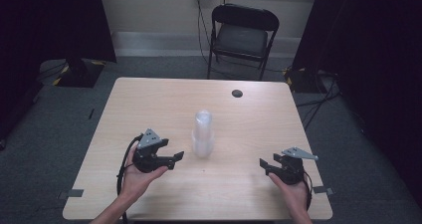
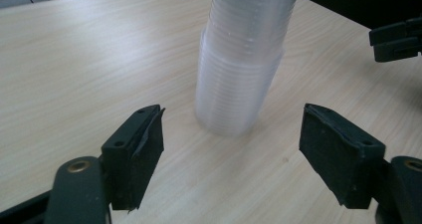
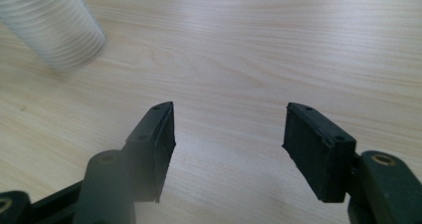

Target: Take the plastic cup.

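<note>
Stacked clear plastic cups [image 1: 203,134] stand mid-table, untouched. Left gripper [image 1: 176,158], at the stack's 8 o'clock, gapes empty; right gripper [image 1: 263,165], at 4 o'clock, likewise gapes empty.

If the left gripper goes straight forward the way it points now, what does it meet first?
Most likely the stack of clear plastic cups. In the left gripper view the stack stands on the table directly ahead of the open left gripper, between the lines of its fingers, with bare wood before it. Depth is hard to judge.
</note>
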The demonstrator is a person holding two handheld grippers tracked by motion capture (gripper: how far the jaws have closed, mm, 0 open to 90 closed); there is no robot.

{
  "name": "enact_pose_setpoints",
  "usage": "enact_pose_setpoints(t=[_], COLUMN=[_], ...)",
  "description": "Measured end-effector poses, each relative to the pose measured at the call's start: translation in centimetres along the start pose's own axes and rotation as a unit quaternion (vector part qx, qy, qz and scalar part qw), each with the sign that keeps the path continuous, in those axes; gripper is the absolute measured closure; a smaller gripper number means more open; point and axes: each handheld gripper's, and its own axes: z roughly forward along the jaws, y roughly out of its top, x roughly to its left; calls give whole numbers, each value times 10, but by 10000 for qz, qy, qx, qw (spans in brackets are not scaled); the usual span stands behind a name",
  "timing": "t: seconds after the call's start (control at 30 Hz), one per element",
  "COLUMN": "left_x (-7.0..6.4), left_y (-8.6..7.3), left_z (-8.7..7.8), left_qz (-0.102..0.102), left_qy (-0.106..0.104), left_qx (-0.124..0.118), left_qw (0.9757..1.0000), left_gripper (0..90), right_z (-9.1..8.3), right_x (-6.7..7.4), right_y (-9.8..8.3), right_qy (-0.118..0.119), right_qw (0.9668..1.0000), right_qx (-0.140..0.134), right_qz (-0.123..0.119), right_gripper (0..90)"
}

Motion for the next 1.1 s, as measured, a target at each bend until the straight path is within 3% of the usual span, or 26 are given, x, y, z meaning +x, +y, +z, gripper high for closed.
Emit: enact_pose_setpoints(t=[0.27,0.47,0.57,0.63,0.67,0.73,0.9,0.97,1.1], left_x=[-6,-9,-9,-9,-9,-5,-3,-2,-3], left_y=[24,34,42,43,44,50,57,64,71], left_z=[6,14,18,18,18,23,29,35,40], left_qz=[184,227,235,257,290,215,191,92,132], left_qy=[-139,-274,-316,-314,-197,-252,-266,-414,-512], left_qx=[-324,-254,-369,-435,-491,-425,-581,-611,-648], left_qw=[9992,9990,9985,9982,9982,9985,9978,9972,9965], left_gripper=[211,214,214,234,234,220,255,263,297], right_z=[0,1,1,1,1,1,0,-1,-2], right_x=[3,1,0,1,1,2,2,1,0], right_y=[-1,-2,-2,-2,-2,-3,-3,-4,-5], right_qy=[15,8,14,7,7,22,13,-2,-20], right_qw=[10000,10000,10000,10000,10000,10000,10000,10000,10000], right_qx=[15,33,36,39,39,53,42,49,44], right_qz=[-34,-14,15,3,3,-7,-8,16,31], right_gripper=[366,361,361,361,361,361,361,361,361])
